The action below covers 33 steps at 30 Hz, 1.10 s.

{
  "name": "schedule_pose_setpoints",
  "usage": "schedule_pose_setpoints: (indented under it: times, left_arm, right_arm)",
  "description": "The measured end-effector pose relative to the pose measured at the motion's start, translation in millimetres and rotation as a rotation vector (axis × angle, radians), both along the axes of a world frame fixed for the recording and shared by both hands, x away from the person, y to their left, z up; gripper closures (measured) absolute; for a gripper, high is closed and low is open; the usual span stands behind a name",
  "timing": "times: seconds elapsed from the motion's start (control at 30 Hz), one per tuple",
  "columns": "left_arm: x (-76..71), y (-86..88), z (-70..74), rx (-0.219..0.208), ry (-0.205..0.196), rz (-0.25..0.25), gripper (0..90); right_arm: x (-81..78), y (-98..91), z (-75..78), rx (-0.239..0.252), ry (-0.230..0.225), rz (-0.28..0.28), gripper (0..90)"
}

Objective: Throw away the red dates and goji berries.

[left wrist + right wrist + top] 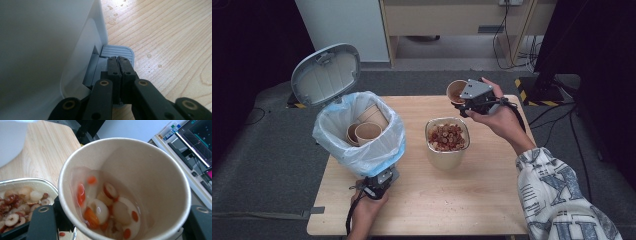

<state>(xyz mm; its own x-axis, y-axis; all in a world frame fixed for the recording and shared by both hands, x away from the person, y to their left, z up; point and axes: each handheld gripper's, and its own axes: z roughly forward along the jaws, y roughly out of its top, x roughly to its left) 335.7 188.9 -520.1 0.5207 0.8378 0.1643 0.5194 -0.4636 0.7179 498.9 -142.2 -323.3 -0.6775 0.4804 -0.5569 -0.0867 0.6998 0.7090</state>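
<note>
Wooden table (462,200) under us: our right gripper (468,104) is clamped on a paper cup (456,90) of fruit soup, held tilted above the far edge beside the food container (447,137). Left gripper (377,186), jaws shut, presses the bin pedal (117,51); lid (326,74) is up.

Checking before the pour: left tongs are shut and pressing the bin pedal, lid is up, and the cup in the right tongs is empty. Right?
Not quite: the cup is not empty. The right gripper view shows liquid with pieces of fruit in it. The rest holds: the left tongs are shut on the pedal and the bin lid stands open, while the right tongs grip the cup.
</note>
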Motion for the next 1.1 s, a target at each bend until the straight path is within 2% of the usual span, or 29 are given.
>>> schedule_pose_setpoints:
  times: [0.43,0.83,1.1]
  left_arm:
    - [0.1,-0.1,0.1,0.001,0.001,0.000,87.7]
    - [0.0,-0.3,0.2,0.002,0.001,0.001,87.7]
    - [0.2,-0.1,0.4,0.006,0.000,0.000,87.7]
  right_arm:
    - [-3.2,0.3,7.6,-0.027,-0.032,0.000,29.8]
    - [-11.0,10.9,7.7,-0.169,-0.130,0.015,29.8]
    - [-12.0,11.8,9.3,-0.197,-0.160,0.016,29.7]
